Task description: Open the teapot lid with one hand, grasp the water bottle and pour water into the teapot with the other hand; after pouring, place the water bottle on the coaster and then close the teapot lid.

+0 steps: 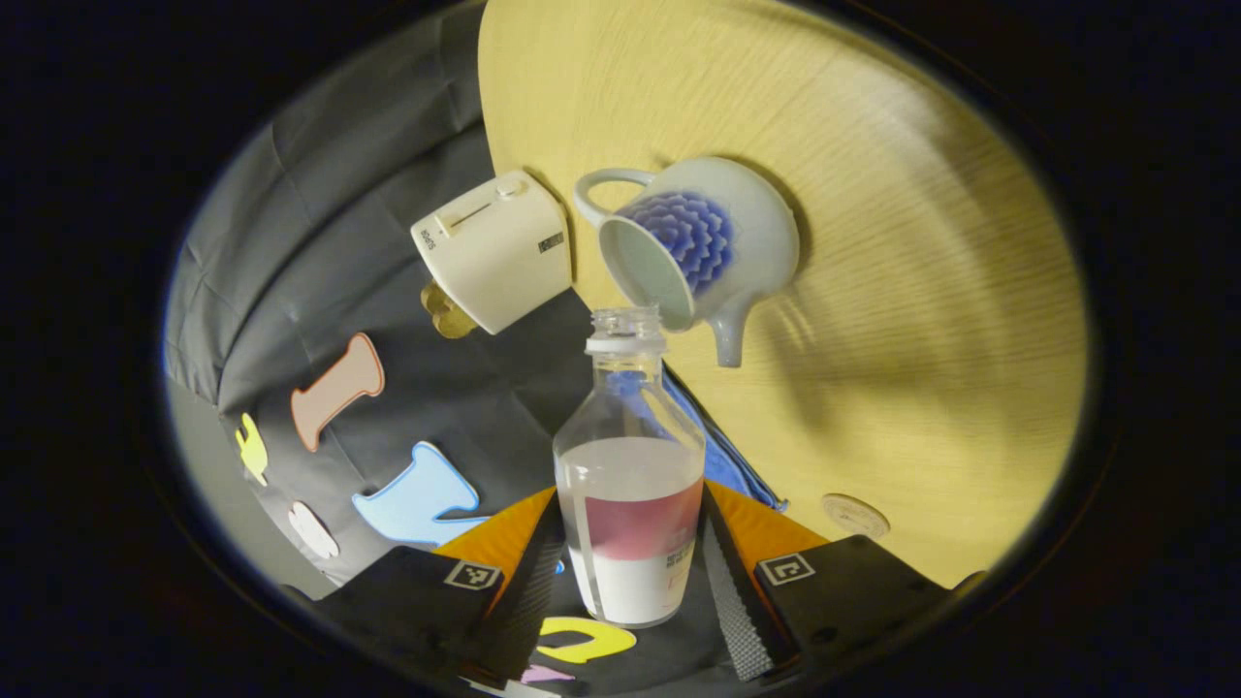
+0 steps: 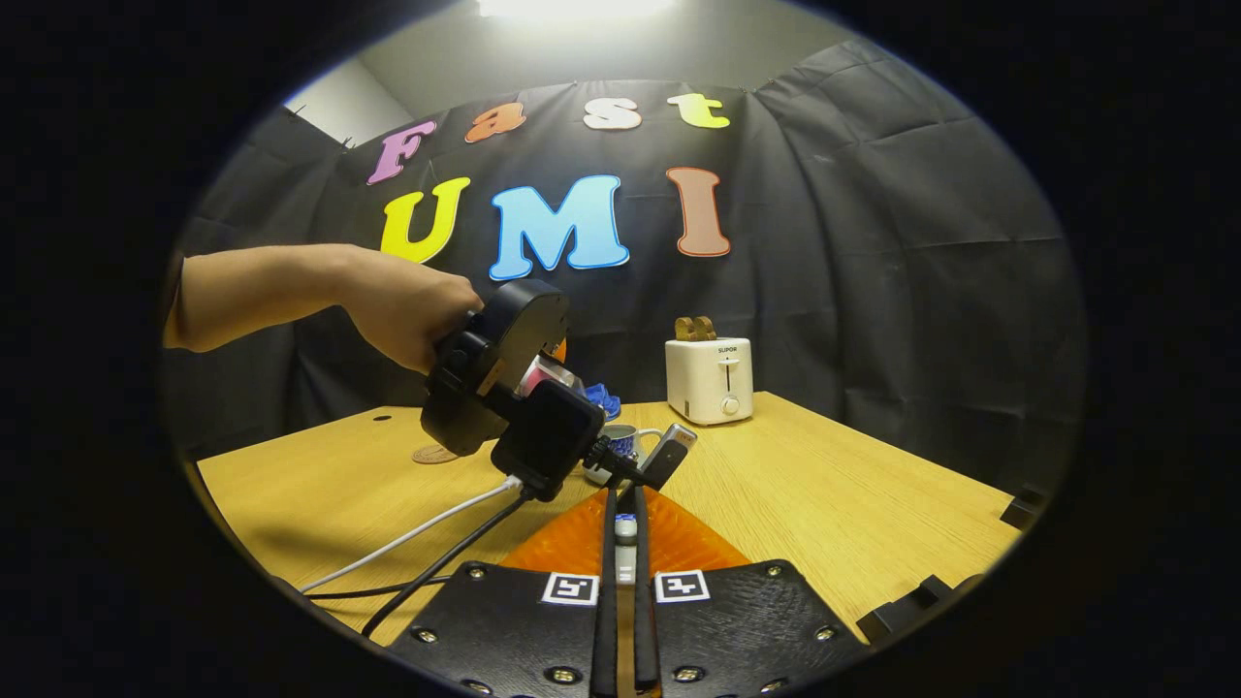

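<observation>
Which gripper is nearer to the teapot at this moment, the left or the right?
Left. The left gripper holds the water bottle, its mouth at the teapot opening. The right gripper sits farther back.

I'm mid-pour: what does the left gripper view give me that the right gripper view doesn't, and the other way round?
Left gripper view: the uncapped bottle, roughly half full, clamped in the left gripper, its mouth near the teapot's open top. Right gripper view: the right gripper closed on a small pale piece, likely the lid, and a hand holding the other gripper. Shared: teapot, toaster, coaster, table.
</observation>
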A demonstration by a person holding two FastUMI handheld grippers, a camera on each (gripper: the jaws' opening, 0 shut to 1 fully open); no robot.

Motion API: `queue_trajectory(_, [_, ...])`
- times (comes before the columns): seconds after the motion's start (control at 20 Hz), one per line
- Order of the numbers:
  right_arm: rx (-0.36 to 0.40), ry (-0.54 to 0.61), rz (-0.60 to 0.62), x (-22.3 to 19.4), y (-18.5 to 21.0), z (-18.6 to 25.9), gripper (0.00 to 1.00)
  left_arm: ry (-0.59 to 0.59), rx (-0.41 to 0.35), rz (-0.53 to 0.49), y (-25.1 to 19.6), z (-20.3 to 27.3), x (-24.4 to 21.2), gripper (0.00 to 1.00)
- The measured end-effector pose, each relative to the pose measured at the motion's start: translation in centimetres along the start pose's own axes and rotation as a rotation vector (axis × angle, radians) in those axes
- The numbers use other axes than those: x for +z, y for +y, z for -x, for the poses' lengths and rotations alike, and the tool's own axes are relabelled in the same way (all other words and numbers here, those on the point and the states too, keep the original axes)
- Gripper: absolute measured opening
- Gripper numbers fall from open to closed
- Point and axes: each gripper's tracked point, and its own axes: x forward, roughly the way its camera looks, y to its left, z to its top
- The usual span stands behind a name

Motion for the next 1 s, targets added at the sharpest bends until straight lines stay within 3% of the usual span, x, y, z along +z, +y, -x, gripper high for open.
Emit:
queue_trajectory(0.25, [0.004,0.0,0.001,0.0,0.0,-0.1,0.07,-0.004,-0.001,-0.001,0.0,0.0,0.1,0.88])
queue_trajectory(0.6, [0.006,0.004,0.0,-0.1,0.2,-0.1,0.07,-0.055,0.034,0.098,-0.4,-0.7,0.6,0.88])
queue_trajectory(0.9, [-0.007,-0.001,-0.003,0.1,-0.2,-0.2,0.07,-0.121,0.105,0.267,-0.6,0.6,0.9,0.88])
queue_trajectory(1.0, [-0.009,-0.036,0.005,1.4,-0.1,-0.2,0.07,-0.172,0.11,0.481,-1.0,1.6,-0.1,0.88])
